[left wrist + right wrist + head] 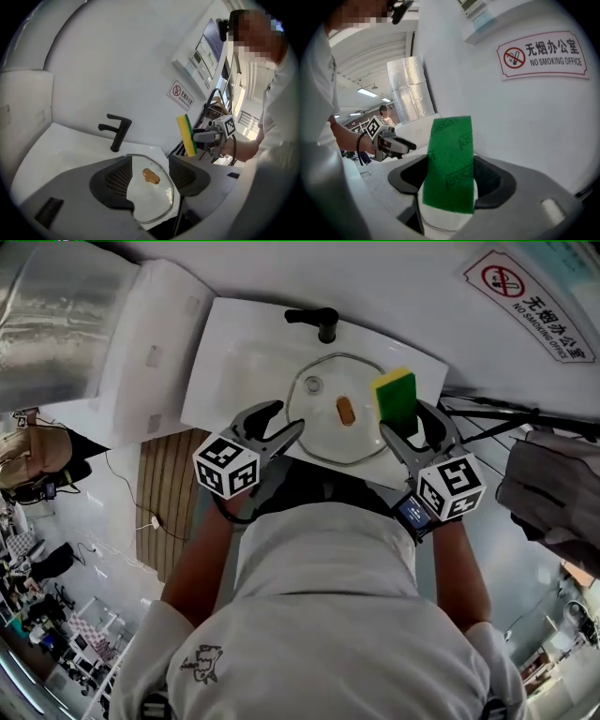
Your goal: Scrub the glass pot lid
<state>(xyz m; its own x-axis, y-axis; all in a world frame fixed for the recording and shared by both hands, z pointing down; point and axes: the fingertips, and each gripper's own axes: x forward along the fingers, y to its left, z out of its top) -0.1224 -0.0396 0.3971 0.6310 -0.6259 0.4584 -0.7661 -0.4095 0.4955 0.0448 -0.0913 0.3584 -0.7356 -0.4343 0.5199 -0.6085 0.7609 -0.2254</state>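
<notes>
Glass lid [330, 432] [151, 199] lies flat in white sink [234, 352], brown knob [345, 411] [151, 176] up, just in front of black faucet [319, 322] [116, 132]. Lid fills most of the basin; its near rim is at the sink's front edge.

Left hand-held gripper [286, 418] [150, 164]: jaws spread wide, nothing gripped. It sits at the lid's left rim. From its own view the lid shows in the gap between the jaws and the pads are clear of it.

Right hand-held gripper [410, 427] [450, 168]: jaws clamped on sponge [396, 399] [186, 135] [449, 164], yellow with a green scrub face. Sponge stands upright over the lid's right edge; cannot tell if it touches the glass.

No-smoking sign [530, 306] [543, 54] on the wall behind, to the right.
</notes>
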